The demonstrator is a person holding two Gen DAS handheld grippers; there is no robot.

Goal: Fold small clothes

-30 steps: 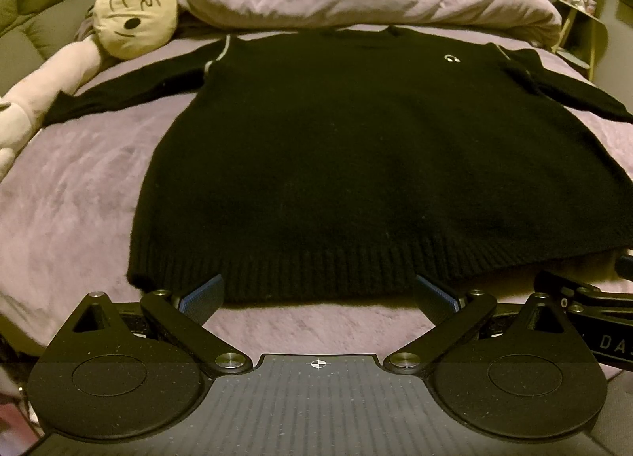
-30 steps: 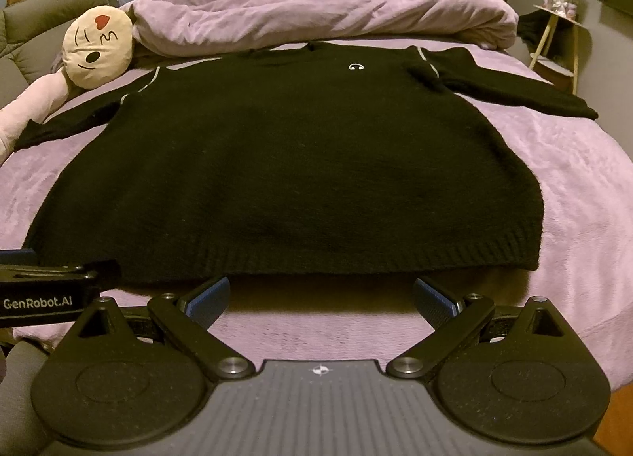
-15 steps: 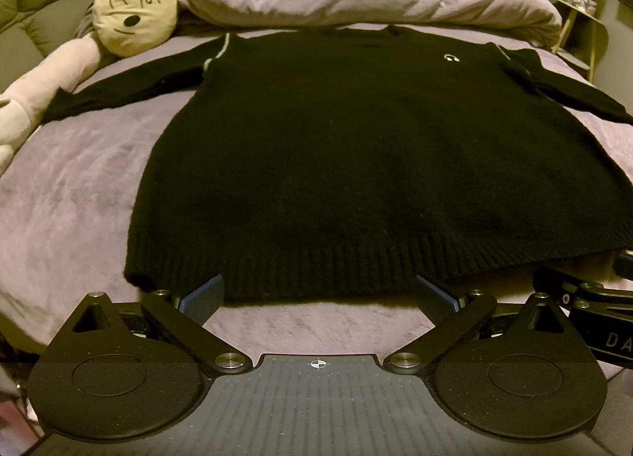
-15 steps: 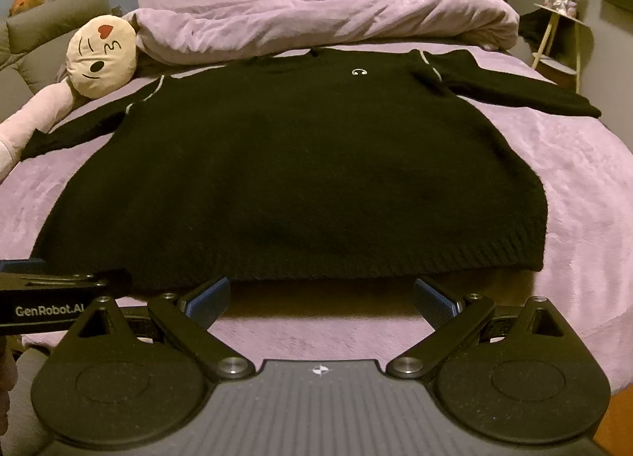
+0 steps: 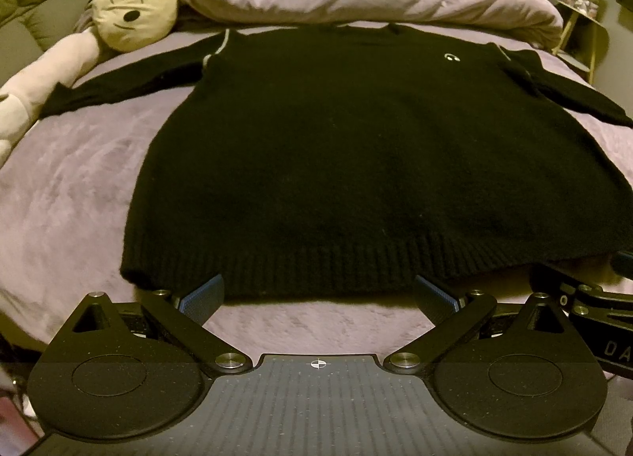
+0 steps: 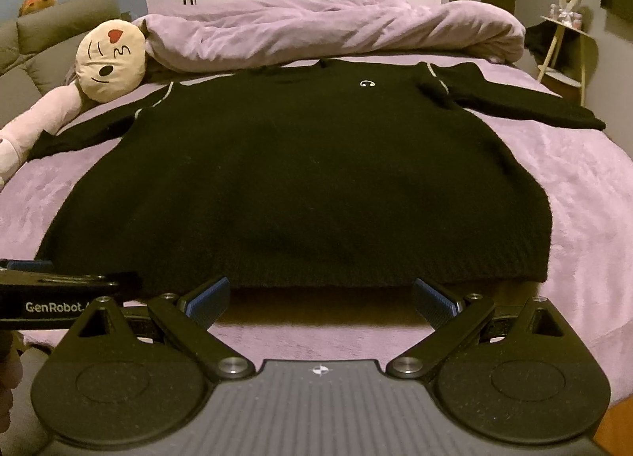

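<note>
While the black sweater (image 5: 356, 163) lies flat, left gripper (image 5: 318, 292) and right gripper (image 6: 320, 292) gape wide at its hem.

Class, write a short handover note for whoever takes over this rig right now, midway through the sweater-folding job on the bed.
Left claw: open, empty, just short of the hem, towards its left end.
Right claw: open, empty, just short of the hem, right of centre.
Black sweater: flat on the purple bedspread, front up, hem nearest you, both sleeves spread outward. A plush toy lies by the far left sleeve, a bunched duvet beyond the collar.
Done: sweater laid out.
Left: every fold; nothing gripped yet.
</note>
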